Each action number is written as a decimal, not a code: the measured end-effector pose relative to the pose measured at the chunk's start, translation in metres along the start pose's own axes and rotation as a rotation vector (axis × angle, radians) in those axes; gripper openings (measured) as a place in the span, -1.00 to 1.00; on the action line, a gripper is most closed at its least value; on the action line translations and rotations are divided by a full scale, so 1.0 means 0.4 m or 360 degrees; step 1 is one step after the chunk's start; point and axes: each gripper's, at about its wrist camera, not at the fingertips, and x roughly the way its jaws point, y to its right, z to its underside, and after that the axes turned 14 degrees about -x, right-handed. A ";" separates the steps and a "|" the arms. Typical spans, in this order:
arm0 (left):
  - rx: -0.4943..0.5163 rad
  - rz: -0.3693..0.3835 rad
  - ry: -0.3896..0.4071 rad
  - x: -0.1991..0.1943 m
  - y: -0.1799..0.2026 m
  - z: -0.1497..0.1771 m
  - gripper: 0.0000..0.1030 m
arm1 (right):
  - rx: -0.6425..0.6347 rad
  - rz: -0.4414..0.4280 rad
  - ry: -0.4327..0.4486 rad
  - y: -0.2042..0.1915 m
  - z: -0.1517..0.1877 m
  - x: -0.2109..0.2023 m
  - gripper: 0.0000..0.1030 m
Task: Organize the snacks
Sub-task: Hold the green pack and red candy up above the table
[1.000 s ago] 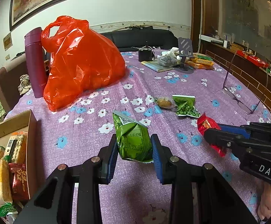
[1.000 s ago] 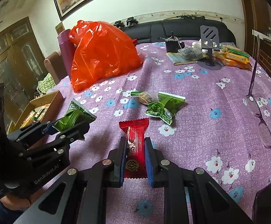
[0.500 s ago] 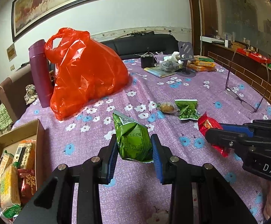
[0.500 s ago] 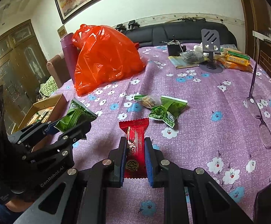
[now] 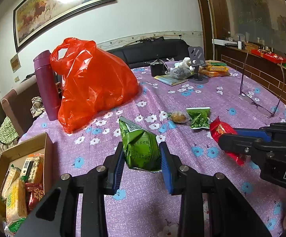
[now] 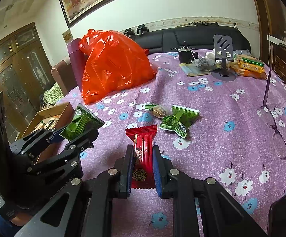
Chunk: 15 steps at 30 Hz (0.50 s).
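My left gripper is shut on a puffy green snack packet, held above the purple flowered tablecloth. From the right wrist view the same green snack packet shows at the left in the left gripper. My right gripper is shut on a flat red snack packet; in the left wrist view that red snack packet sticks out of the right gripper. A cardboard box with several snacks sits at the left table edge. Two loose snacks lie mid-table: a green one and a clear-wrapped one.
A full orange plastic bag and a purple flask stand at the back left. Glasses lie at the right. A phone stand, orange packets and a booklet are at the far end. A dark phone lies near right.
The left wrist view has tilted up and shifted a little, so the box and bag sit lower and further right in it. Both grips and packets are unchanged.
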 end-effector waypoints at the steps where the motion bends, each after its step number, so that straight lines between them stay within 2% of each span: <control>1: 0.0001 0.0000 0.0003 -0.001 0.000 0.000 -0.36 | -0.0001 -0.0001 0.0003 0.000 0.000 -0.001 -0.62; 15: 0.0019 -0.0020 0.0035 -0.010 0.006 -0.001 -0.36 | -0.0003 -0.0021 0.0037 -0.003 -0.001 -0.010 -0.62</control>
